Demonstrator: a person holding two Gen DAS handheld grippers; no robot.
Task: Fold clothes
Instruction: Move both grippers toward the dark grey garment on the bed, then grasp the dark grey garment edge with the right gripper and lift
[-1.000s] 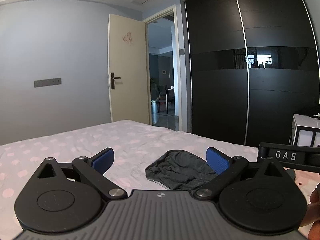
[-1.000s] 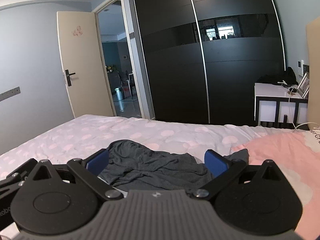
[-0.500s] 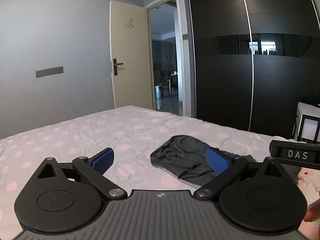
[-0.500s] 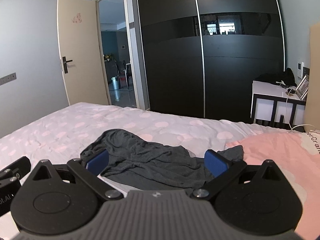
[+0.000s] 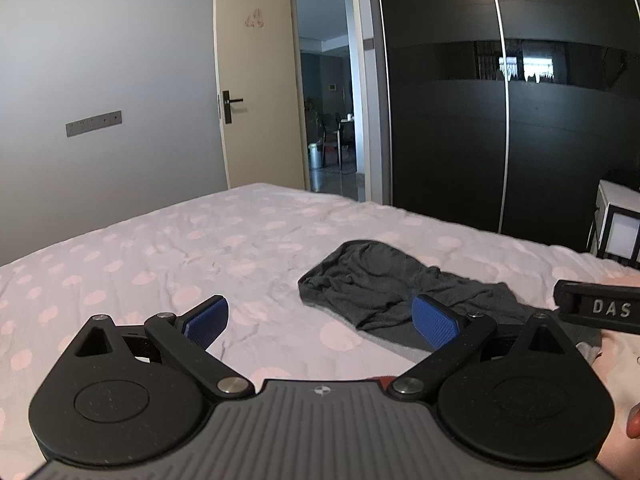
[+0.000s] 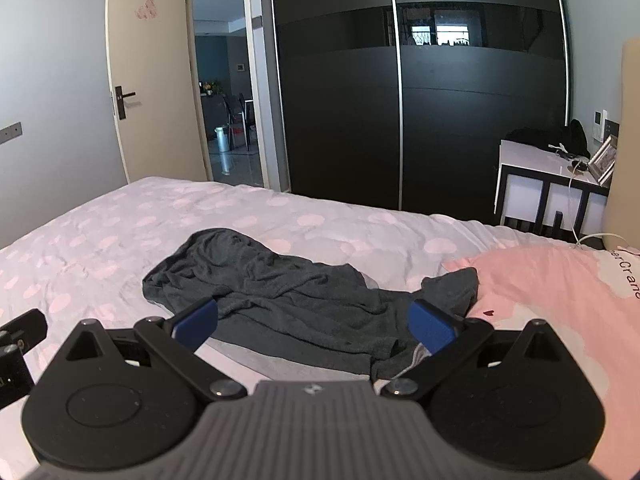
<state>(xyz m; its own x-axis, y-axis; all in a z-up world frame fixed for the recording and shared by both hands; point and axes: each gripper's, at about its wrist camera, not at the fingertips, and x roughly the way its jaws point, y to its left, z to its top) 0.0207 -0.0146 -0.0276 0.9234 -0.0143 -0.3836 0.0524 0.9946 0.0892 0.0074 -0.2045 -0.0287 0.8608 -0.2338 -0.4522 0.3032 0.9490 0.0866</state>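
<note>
A crumpled dark grey jersey garment (image 6: 280, 300) lies in a loose heap on the bed with the white, pink-dotted cover (image 5: 168, 248), toward the bed's right side and well in from its far edge. Its right end just touches the pale pink printed quilt (image 6: 560, 300) that covers the bed's right edge. The cloth is bunched in soft ridges, with a rounded fold at its far left end and a lighter grey inner layer (image 6: 416, 358) showing at the near hem.

The left hand-held gripper (image 5: 322, 320) hangs above the bed cover with its blue ribbed pads (image 5: 208, 320) spread wide, nothing between them; its right pad sits over the near left part of the garment, though whether it touches the cloth cannot be told. The right hand-held gripper (image 6: 314, 322) is likewise spread wide and grips nothing, its two blue pads (image 6: 430, 330) framing the near edge of the heap from above.

Past the bed's far edge stand a black sliding-door wardrobe (image 6: 400, 100) and an open cream door (image 5: 256, 92). A white side counter with black frame (image 6: 532, 176) stands beyond the bed's far right corner.
</note>
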